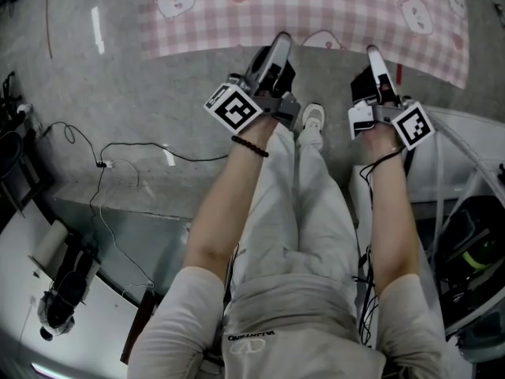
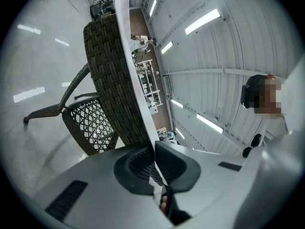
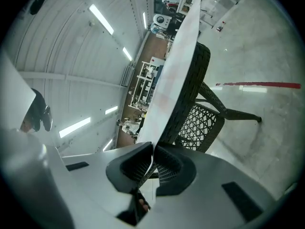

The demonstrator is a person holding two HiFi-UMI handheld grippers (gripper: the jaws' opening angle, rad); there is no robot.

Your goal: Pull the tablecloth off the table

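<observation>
left gripper (image 1: 278,44) – fingers pinched on the near edge of the pink checked tablecloth (image 1: 316,10) | right gripper (image 1: 374,56) – fingers clamping that edge too | wicker surface (image 2: 109,75) under it

tablecloth (image 1: 316,14) on table (image 2: 109,80) | left gripper (image 1: 278,44), right gripper (image 1: 374,54) at near edge

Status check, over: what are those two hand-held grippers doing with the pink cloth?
Left hand-held gripper shut on tablecloth edge. Right hand-held gripper likewise. Cloth spread over wicker table, not pulled off yet. Nothing seen in the way.
</observation>
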